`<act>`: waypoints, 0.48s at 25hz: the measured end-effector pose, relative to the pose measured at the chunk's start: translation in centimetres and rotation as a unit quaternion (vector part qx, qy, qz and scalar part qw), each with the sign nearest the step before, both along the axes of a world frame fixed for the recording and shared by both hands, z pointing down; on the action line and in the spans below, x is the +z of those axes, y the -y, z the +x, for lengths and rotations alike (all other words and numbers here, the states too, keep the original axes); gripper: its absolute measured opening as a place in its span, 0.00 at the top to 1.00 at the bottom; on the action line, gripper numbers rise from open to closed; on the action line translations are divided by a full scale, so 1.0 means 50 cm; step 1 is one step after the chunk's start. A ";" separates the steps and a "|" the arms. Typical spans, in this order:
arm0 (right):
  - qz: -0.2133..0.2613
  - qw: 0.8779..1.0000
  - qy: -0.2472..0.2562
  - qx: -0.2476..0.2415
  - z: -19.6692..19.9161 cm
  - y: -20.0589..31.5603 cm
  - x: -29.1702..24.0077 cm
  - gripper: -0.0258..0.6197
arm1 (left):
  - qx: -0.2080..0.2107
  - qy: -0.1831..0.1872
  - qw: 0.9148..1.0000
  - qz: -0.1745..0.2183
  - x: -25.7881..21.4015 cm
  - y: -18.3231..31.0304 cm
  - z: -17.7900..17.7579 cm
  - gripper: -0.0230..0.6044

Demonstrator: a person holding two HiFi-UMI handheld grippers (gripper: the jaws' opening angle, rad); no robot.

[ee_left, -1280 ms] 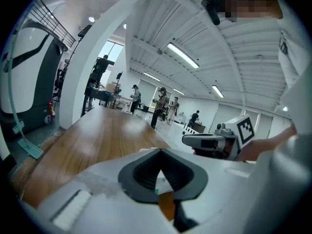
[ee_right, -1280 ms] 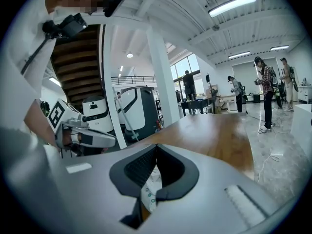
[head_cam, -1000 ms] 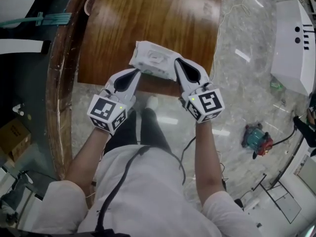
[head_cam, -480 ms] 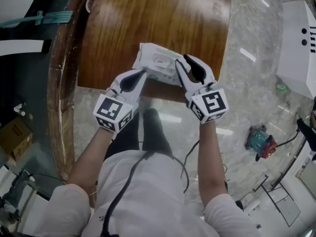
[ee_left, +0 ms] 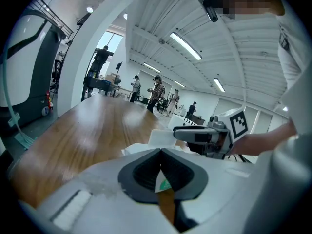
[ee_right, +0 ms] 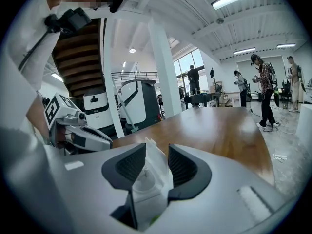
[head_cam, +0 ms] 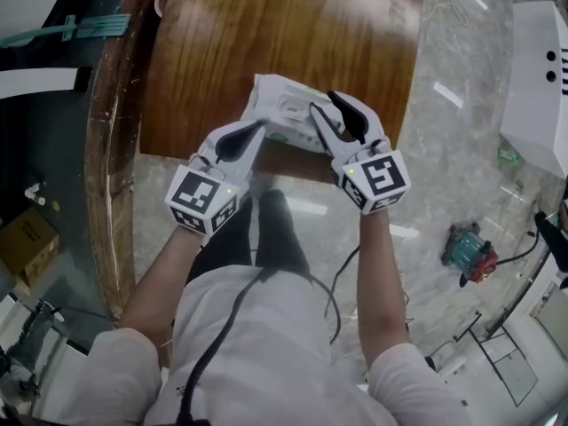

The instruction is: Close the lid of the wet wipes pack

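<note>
Pack [head_cam: 269, 96] at your 12 o'clock, over table [head_cam: 266, 25] near edge; resting or lifted, unclear. Your left gripper [head_cam: 254, 130] pinches pack's seam at its 8 o'clock, likely anchoring it. Your right gripper [head_cam: 323, 105], at its 3 o'clock, has just been opening: jaws spread, pack's end between, not squeezed. Lid [head_cam: 291, 106] half covered by right jaw; snapped or not, can't tell.

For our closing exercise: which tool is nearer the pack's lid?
Right. The right tool, its jaws just opened wider, straddles the lid; the left tool pinches the pack at its near corner.
</note>
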State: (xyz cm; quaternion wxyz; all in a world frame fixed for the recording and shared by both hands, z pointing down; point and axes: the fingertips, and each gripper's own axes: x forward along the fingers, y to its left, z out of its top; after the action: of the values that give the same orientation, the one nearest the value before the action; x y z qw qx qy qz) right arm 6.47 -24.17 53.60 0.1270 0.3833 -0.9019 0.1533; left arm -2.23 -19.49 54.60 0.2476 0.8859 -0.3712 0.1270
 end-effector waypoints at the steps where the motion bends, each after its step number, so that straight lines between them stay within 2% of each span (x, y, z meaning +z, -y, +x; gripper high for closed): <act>1: 0.000 1.000 0.001 0.001 -0.001 0.001 0.000 0.72 | 0.001 0.000 1.000 0.000 -0.001 0.001 -0.001 0.96; 12: -0.006 1.000 0.000 -0.003 -0.005 -0.014 0.006 0.72 | 0.008 0.001 1.000 -0.004 0.001 -0.011 -0.008 0.96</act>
State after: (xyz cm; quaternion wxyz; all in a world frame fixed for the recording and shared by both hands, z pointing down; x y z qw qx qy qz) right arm 6.20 -23.45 53.88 0.1300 0.3796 -0.9022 0.1583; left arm -2.63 -18.92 54.64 0.2494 0.8876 -0.3642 0.1316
